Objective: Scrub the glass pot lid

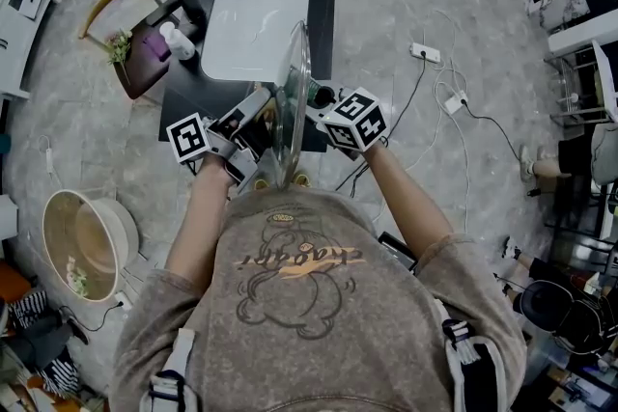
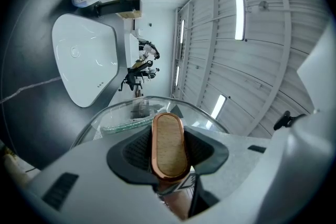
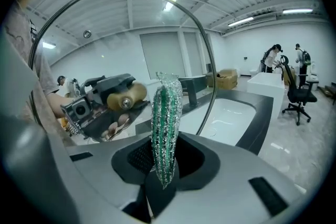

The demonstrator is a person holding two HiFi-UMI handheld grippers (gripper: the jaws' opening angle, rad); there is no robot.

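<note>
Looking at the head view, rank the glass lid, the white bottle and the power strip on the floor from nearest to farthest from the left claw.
1. Glass lid: gripped in the left claw, standing on edge.
2. White bottle: on the dark counter, left of the sink.
3. Power strip: down on the floor, far right of the sink.

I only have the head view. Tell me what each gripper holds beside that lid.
Observer: The left gripper is clamped on the knob of the lid, wood-topped with a copper rim.
Operator: Now the right one.
Observer: The right gripper grips a green and silver scrubber.
Operator: Say if it's on the glass.
Observer: Cannot tell; in the right gripper view the scrubber stands before the upright lid, the left gripper showing through the glass.
</note>
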